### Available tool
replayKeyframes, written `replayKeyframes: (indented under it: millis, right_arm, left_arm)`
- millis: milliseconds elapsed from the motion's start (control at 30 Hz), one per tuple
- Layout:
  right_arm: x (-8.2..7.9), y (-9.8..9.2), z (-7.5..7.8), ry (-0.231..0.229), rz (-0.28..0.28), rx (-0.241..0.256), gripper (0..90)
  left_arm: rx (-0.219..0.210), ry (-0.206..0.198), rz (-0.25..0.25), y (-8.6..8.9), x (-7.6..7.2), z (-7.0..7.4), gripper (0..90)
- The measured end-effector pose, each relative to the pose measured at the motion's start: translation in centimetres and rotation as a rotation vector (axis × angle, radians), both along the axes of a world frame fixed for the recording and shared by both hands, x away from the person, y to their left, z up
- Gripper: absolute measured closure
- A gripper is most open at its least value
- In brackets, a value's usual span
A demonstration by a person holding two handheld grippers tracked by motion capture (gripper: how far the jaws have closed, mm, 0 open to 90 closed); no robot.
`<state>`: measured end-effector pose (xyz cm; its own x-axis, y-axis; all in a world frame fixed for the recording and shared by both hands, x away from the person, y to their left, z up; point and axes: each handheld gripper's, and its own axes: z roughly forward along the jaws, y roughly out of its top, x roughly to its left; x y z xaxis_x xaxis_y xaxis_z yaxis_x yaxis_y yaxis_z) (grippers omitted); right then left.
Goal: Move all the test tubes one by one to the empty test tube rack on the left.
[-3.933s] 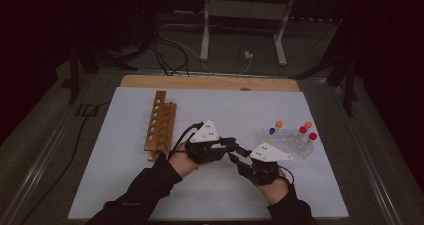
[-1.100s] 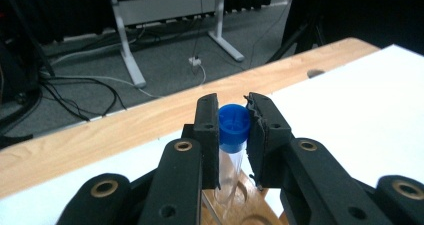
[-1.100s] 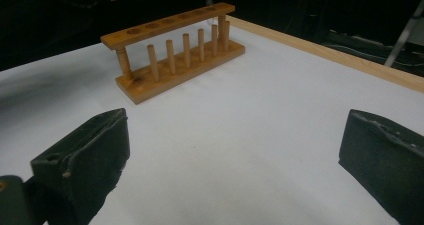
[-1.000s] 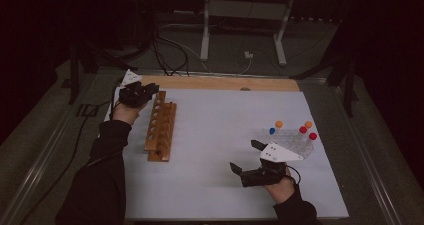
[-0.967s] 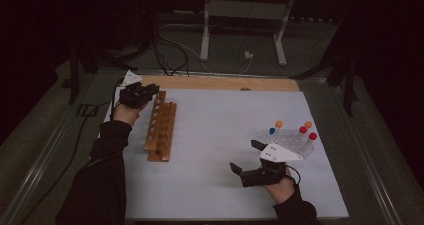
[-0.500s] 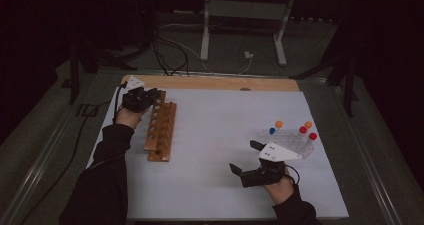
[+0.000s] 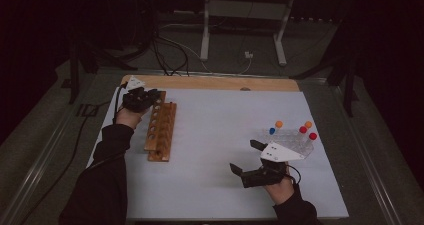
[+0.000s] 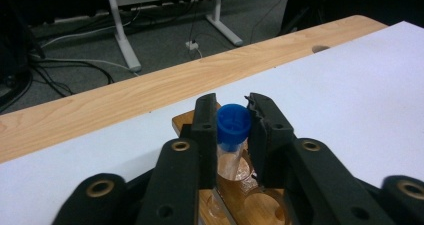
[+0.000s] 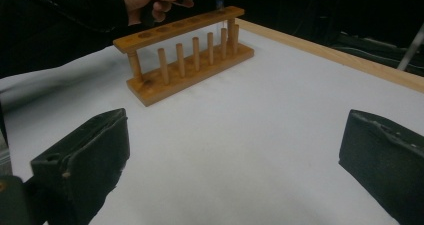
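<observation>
Blue-capped clear plastic tube [image 8: 233, 130] sits clamped in the left gripper [image 8: 231, 127] over the wooden rack's [image 7: 161, 130] far end (near the table's far-left corner); right gripper [image 7: 248, 158] gapes wide.

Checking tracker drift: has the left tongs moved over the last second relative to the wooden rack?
Yes. The left tongs have shifted slightly right and nearer, from beside the wooden rack to over its far end, shut on the blue-capped tube.

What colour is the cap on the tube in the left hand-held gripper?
Blue. The cap shows best in the left gripper view.
</observation>
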<state>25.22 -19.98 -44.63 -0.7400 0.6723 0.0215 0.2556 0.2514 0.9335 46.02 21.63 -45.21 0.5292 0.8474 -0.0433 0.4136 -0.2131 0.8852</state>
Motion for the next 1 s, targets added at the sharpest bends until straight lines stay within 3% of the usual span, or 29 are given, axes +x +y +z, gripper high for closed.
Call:
replayKeyframes:
  millis: [133, 200, 300, 367, 467, 533, 700, 733, 833, 1000]
  right_arm:
    - [-0.2, -0.6, 0.7, -0.042, -0.043, 0.003, 0.0]
    - [-0.1, -1.0, 1.0, -0.051, -0.066, -0.01, 0.0]
    - [0.1, -2.0, 1.3, -0.048, -0.108, -0.012, 0.0]
    - [0.3, -2.6, 1.5, -0.05, -0.127, -0.015, 0.0]
    - [0.6, -3.3, 1.6, -0.043, -0.163, -0.017, 0.0]
    - [1.0, -3.9, 1.5, -0.025, -0.22, -0.009, 0.0]
    - [1.5, -4.5, 1.0, -0.004, -0.274, -0.025, 0.0]
    - [1.7, -4.8, 0.8, -0.002, -0.298, -0.03, 6.4]
    - [1.9, -5.1, 0.5, 0.0, -0.322, -0.04, 7.0]
    - [2.6, -5.7, -0.4, 0.031, -0.378, -0.083, 17.7]
  left_arm:
    - [-0.029, -0.009, -0.023, 0.0, -0.7, 0.8, 55.1]
    - [-0.032, -0.024, -0.021, -0.2, -1.4, 1.5, 40.3]
    - [-0.057, -0.037, -0.047, -0.3, -2.5, 2.3, 30.6]
    - [-0.064, -0.035, -0.077, -0.7, -3.4, 3.0, 20.0]
    - [-0.087, -0.041, -0.132, -1.2, -4.9, 3.6, 11.9]
    - [-0.089, -0.043, -0.17, -1.6, -5.9, 3.8, 3.3]
    - [-0.123, -0.056, -0.245, -2.6, -8.6, 4.0, 1.8]
    - [-0.12, -0.056, -0.256, -2.8, -8.9, 4.0, 1.8]
    - [-0.117, -0.059, -0.293, -3.4, -10.3, 3.9, 1.7]
    - [-0.121, -0.07, -0.335, -4.1, -12.2, 3.8, 1.7]
